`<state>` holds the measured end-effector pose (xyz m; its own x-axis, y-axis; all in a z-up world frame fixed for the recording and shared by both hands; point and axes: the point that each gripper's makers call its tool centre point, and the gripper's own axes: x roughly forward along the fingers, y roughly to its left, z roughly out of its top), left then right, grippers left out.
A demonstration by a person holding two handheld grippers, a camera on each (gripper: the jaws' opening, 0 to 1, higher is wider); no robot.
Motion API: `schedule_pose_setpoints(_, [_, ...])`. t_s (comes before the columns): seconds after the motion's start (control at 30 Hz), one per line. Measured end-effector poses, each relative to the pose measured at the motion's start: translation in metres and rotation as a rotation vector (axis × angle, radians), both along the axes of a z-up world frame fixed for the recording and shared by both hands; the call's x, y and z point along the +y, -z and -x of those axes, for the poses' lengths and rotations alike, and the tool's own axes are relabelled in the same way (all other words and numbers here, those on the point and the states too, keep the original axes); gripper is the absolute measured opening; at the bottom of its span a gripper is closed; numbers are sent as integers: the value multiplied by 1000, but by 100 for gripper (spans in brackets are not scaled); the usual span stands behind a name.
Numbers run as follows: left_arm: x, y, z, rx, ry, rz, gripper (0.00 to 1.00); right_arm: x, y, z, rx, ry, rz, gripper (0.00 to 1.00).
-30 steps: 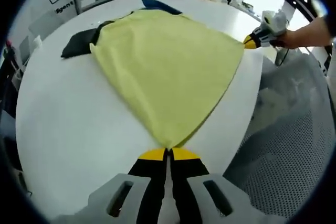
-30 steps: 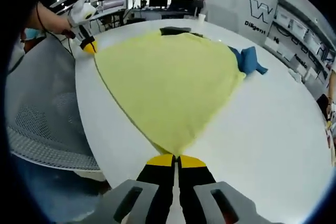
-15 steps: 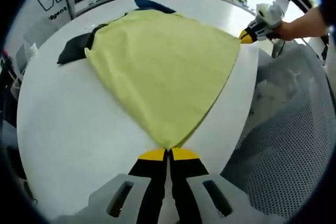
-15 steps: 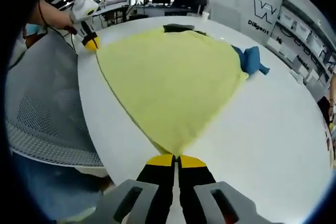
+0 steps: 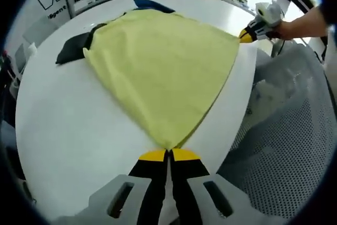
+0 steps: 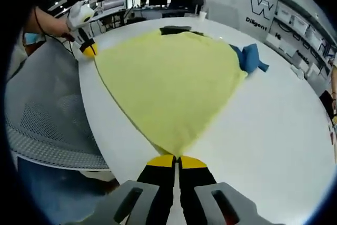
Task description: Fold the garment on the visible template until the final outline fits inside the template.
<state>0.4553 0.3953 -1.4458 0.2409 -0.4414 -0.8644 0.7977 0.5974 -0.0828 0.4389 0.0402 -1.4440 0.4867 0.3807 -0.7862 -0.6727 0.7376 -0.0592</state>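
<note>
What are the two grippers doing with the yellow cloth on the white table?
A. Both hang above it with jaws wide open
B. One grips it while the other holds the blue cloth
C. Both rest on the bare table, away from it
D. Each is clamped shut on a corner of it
D: the left gripper and the right gripper each have their jaws shut on a corner of the yellow cloth, spread on the white table.

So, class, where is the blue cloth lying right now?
In the right gripper view the blue cloth lies on the white table, against the yellow garment's right edge.
</note>
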Motion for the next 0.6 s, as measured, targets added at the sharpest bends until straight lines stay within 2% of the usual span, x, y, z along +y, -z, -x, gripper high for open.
schedule_pose_setpoints(0.43, [1,-1,1,14,-6,7,2,3,1,4,27,0,-22,0])
schedule_pose_setpoints(0.6, [2,0,3,42,-23,11,5,1,-1,4,28,7,-27,0])
